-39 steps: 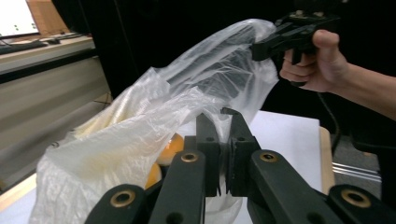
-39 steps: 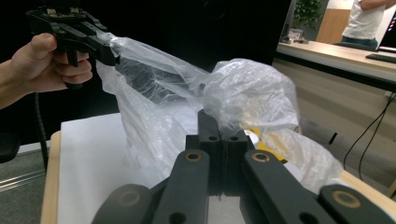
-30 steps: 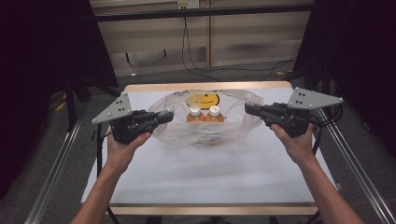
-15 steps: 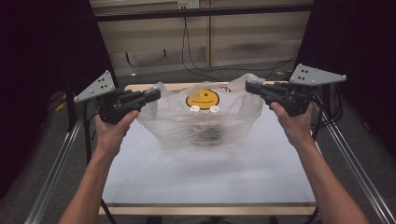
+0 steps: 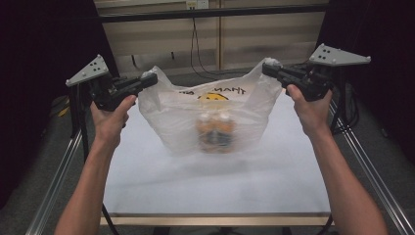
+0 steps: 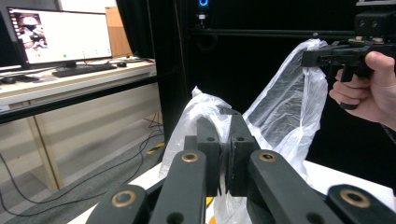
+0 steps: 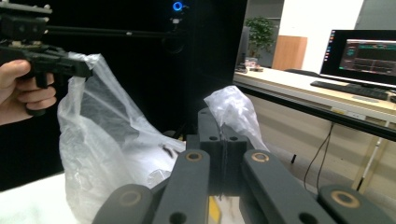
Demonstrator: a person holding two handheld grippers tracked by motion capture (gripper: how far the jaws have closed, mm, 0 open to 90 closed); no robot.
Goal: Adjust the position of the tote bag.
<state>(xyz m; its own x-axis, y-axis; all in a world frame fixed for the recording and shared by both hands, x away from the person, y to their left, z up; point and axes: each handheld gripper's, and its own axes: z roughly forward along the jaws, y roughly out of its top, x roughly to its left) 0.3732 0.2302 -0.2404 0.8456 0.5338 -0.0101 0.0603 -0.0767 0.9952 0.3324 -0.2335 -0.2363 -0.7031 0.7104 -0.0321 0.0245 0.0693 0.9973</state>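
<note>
Between my left claw's [image 5: 149,78] closed jaws sits one handle of the plastic bag [image 5: 210,117]; my right claw [image 5: 268,68] pinches the other handle. The bag hangs stretched between them above the white table [image 5: 215,181], with an orange bottle pack [image 5: 215,132] inside, blurred.

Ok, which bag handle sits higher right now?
The handle pinched by the right gripper; the one in the left gripper hangs slightly lower in the high view.

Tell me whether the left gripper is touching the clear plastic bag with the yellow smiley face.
Touching. The left gripper view shows the left gripper shut on a bunched handle of the clear plastic bag; the high view agrees.
</note>
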